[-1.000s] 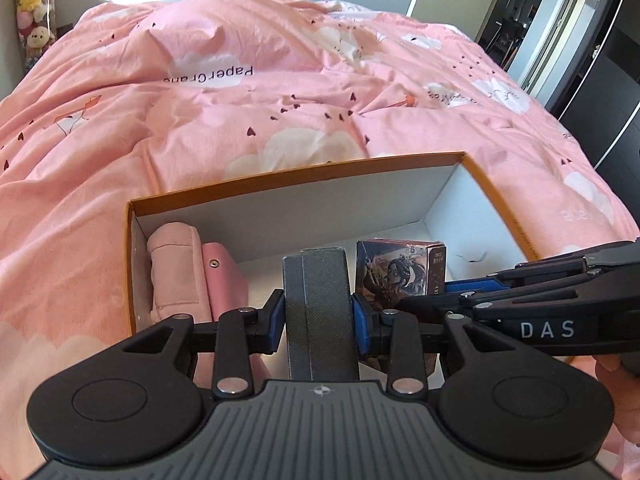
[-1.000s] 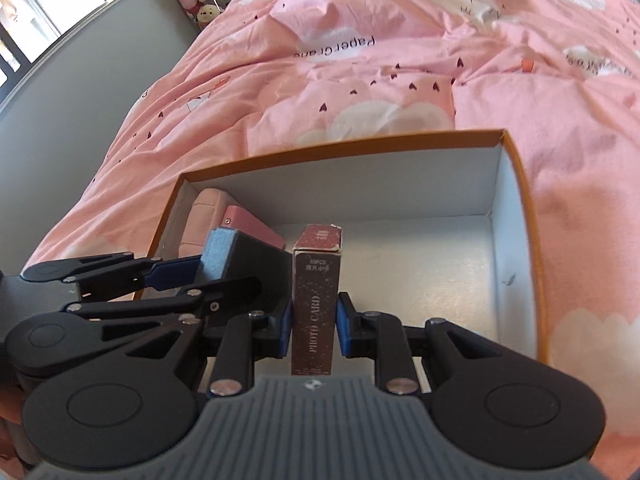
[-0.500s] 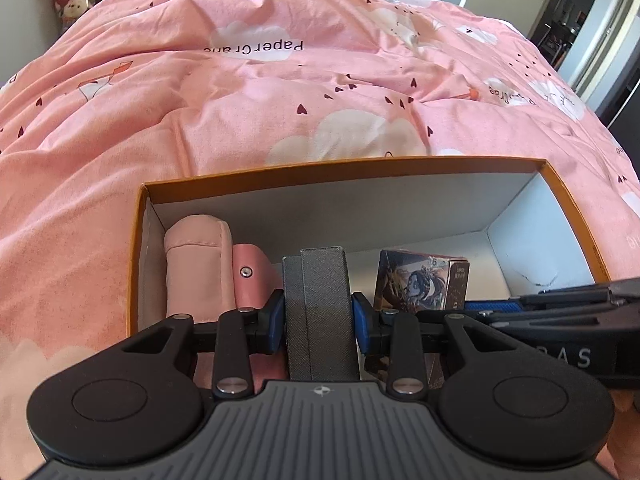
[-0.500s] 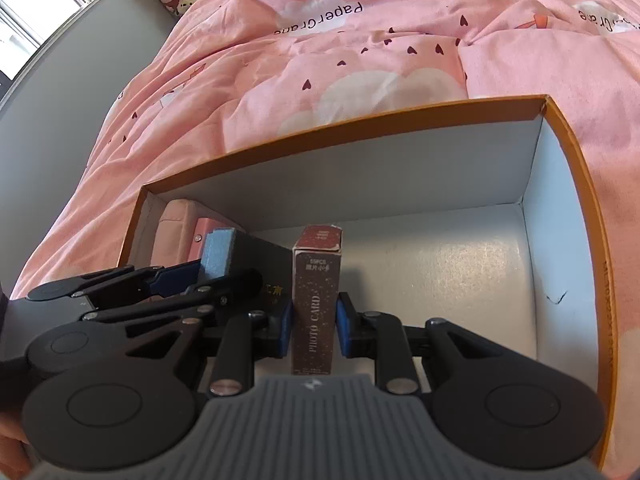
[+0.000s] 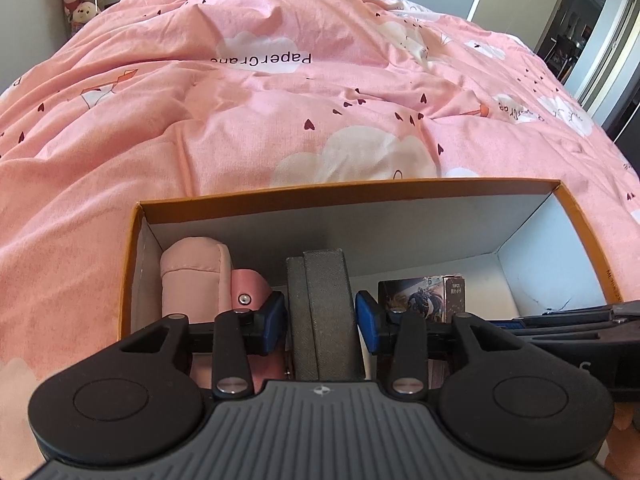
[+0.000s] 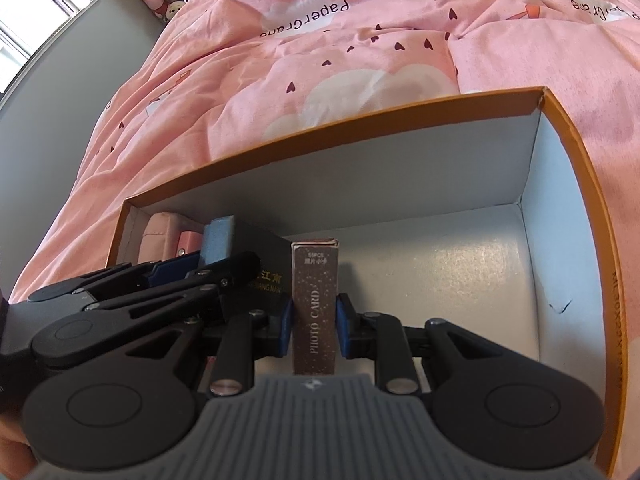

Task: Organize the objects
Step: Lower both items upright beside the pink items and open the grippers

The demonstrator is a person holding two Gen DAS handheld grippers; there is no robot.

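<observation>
An orange-rimmed cardboard box (image 5: 344, 192) with a white inside lies on the pink bed; it also shows in the right wrist view (image 6: 568, 128). My left gripper (image 5: 320, 318) stands around a dark grey box (image 5: 322, 312) inside it, with small gaps showing at both blue pads. My right gripper (image 6: 314, 318) is shut on a brown "PHOTO CARD" box (image 6: 315, 304), held upright inside the box; the card box also shows in the left wrist view (image 5: 424, 298). A pink pouch (image 5: 196, 276) and a pink case (image 5: 250, 292) stand at the box's left end.
The pink patterned duvet (image 5: 280, 112) covers the bed all around the box. Plush toys (image 5: 80, 4) stand by the wall at far left. A doorway (image 5: 560, 20) is at the far right. The right half of the box floor (image 6: 460, 280) is bare.
Both grippers have sunk lower into the box with their items. The left gripper's pads have parted slightly from the grey box. The right gripper still grips the card box.
</observation>
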